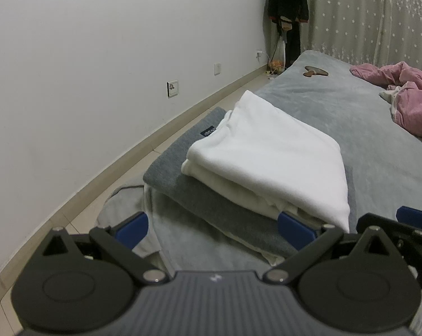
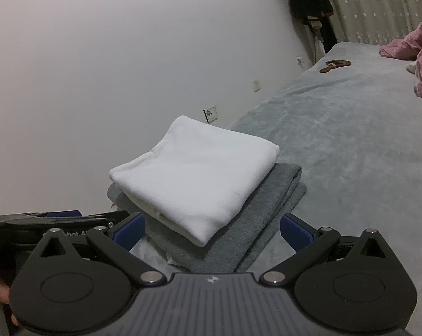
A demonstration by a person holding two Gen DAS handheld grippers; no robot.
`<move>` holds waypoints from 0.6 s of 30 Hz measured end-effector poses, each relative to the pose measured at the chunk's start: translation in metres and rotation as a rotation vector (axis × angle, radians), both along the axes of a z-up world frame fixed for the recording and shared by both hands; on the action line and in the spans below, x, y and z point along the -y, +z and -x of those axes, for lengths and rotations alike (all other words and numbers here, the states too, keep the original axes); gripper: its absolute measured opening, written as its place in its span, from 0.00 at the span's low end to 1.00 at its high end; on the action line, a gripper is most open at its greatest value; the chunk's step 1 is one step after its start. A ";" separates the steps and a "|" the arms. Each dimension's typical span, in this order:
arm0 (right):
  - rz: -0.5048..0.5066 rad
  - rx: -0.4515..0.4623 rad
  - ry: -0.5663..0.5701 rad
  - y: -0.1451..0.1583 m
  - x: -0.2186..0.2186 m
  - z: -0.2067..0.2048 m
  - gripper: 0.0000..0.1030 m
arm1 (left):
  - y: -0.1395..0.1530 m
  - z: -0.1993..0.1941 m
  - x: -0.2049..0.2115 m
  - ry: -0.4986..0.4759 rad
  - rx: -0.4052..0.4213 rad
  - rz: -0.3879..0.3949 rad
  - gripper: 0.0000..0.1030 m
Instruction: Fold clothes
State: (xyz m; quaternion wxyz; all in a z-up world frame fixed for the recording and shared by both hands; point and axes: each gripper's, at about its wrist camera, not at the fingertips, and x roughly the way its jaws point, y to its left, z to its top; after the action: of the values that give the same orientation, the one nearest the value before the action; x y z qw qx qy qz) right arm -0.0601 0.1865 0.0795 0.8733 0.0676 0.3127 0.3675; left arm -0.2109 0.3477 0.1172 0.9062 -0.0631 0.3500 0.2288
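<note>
- Sitting near the corner of the bed point(image 1: 351, 128), the white folded garment point(image 1: 269, 162) rests on top of a grey folded garment point(image 1: 199, 196), and the grey one pokes out along the wall side and the near side.
- Both grippers hang just short of the stack: the left gripper point(image 1: 211, 221) has its jaws spread wide with nothing between them, and the right gripper point(image 2: 212, 226) is likewise released and empty.
- Risk one: the stack lies close to the bed's edge, so a nudge from a blue fingertip point(image 1: 291, 222) could slide the grey layer toward the floor point(image 1: 160, 128).
- Risk two: the white piece is thick, soft and loosely layered; pinching only its top ply would peel the fold apart.
- Risk three: the two grippers sit side by side, nearly touching in the right wrist view, so a careless swing may knock one against the other.
- Texture: the white cloth looks fleecy and plump with rounded folds; the grey one is a flatter, finer knit carrying a small dark label point(image 1: 208, 132).
- The bed cover is a plush grey pile that shows brush marks.
- Farther off lies a crumpled pink garment point(image 1: 407, 95), possibly the next to fold, though it is too distant to say.
</note>
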 end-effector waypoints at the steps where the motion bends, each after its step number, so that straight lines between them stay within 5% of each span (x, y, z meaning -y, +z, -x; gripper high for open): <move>1: 0.000 0.000 0.000 0.000 0.000 0.000 1.00 | 0.000 0.000 0.000 -0.001 0.000 -0.001 1.00; 18: 0.011 0.004 -0.001 0.000 -0.002 0.000 1.00 | -0.002 0.000 0.000 -0.003 -0.008 0.005 1.00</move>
State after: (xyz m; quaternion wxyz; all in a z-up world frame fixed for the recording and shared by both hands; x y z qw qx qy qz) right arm -0.0598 0.1882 0.0796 0.8744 0.0621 0.3131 0.3655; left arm -0.2109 0.3475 0.1155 0.9049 -0.0640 0.3543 0.2269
